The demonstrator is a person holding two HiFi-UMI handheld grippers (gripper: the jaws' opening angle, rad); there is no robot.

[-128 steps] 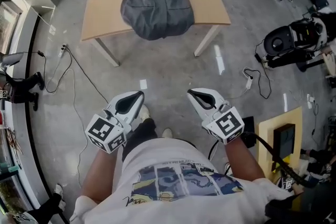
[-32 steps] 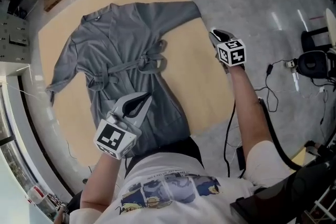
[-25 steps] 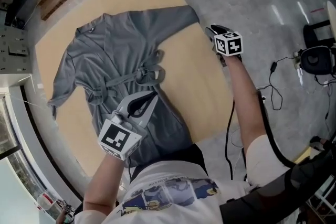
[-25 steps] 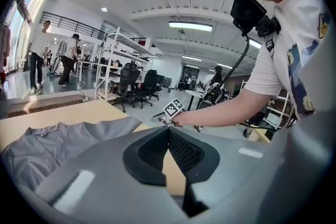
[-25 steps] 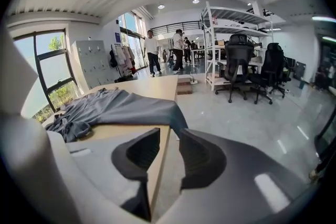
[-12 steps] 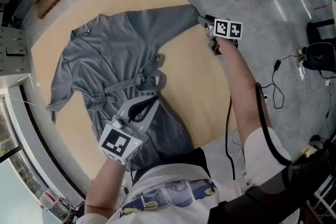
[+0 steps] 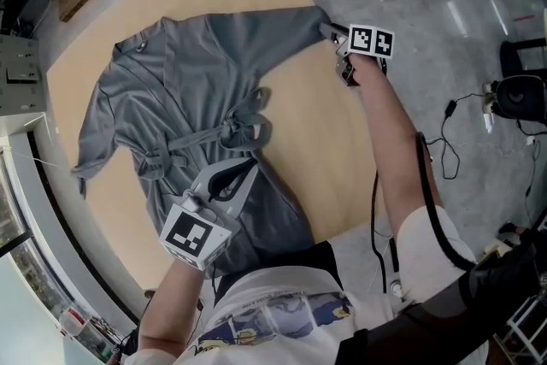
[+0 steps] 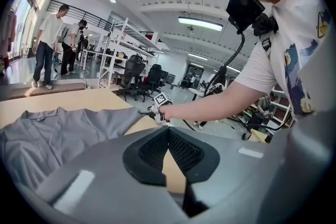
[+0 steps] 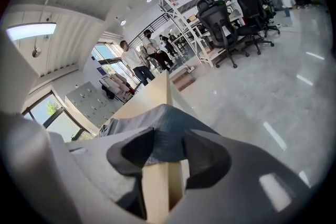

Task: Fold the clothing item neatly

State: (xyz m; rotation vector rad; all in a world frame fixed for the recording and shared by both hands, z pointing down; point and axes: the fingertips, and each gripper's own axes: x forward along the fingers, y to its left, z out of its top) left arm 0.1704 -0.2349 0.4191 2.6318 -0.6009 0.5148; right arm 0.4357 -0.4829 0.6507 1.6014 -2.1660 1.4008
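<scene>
A grey belted robe [image 7: 192,90] lies spread flat on the wooden table [image 7: 333,150], its hem hanging over the near edge. Its right sleeve reaches the table's right edge. My right gripper [image 7: 330,31] is there, open, its jaws either side of the sleeve cuff [image 9: 165,123] and not pressing on it. The right gripper view [image 9: 168,147] shows the cuff and the table edge [image 9: 157,186] between the pads. My left gripper [image 7: 246,165] hovers over the robe's lower part, shut and empty. Its meshed pads [image 8: 181,150] meet in the left gripper view, above the robe [image 8: 58,131].
Polished grey floor surrounds the table, with cables [image 7: 466,111] at the right. Office chairs [image 9: 231,23] and shelving [image 8: 126,52] stand beyond. People [image 8: 50,42] are at the far side of the room. The table's right edge runs directly under my right gripper.
My right gripper has moved left onto the end of the right sleeve at the table edge. The left gripper has stayed over the robe's lower part.
</scene>
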